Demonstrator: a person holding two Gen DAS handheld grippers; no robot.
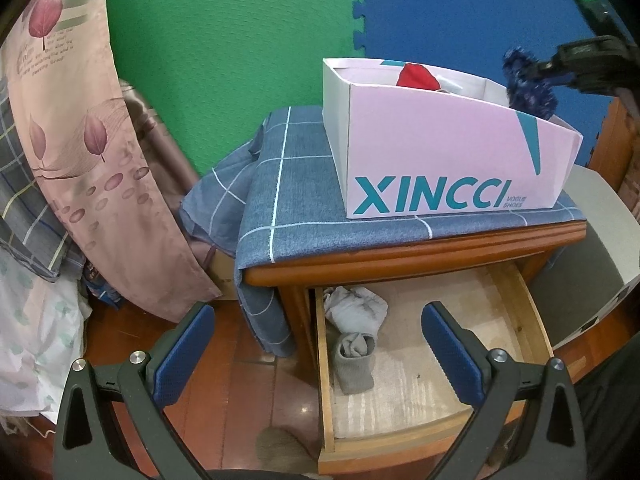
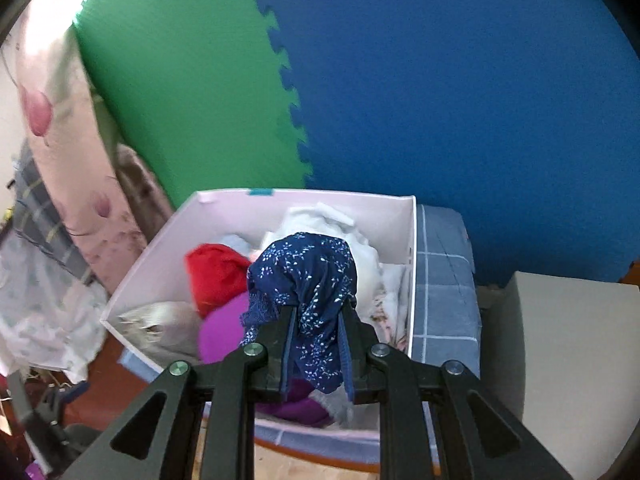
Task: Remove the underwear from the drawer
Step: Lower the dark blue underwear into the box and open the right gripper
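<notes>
My right fingers (image 2: 318, 332) pinch the navy underwear (image 2: 308, 276) above the shoebox (image 2: 136, 280), left fingers (image 1: 318, 342) wide; a loose grip could drop it early.

Pink shoebox (image 1: 448, 152) on checked cloth (image 1: 296, 184)

A box (image 1: 460, 148) is sitting on a cloth (image 1: 304, 184) that is covering the top of a nightstand (image 1: 400, 264). Below that top, the drawer (image 1: 404, 436) is standing pulled out, with two bundles (image 1: 354, 308) lying in its left part, one behind the other. A curtain (image 1: 80, 140) is hanging to the left of the nightstand, and foam mats (image 1: 240, 40) are standing behind it. The right gripper (image 2: 316, 344) is hanging over the box, with underwear (image 2: 308, 280) sitting between its fingers, above the clothes (image 2: 220, 272) lying in the box. The left gripper (image 1: 320, 344) is hanging before the drawer.
</notes>
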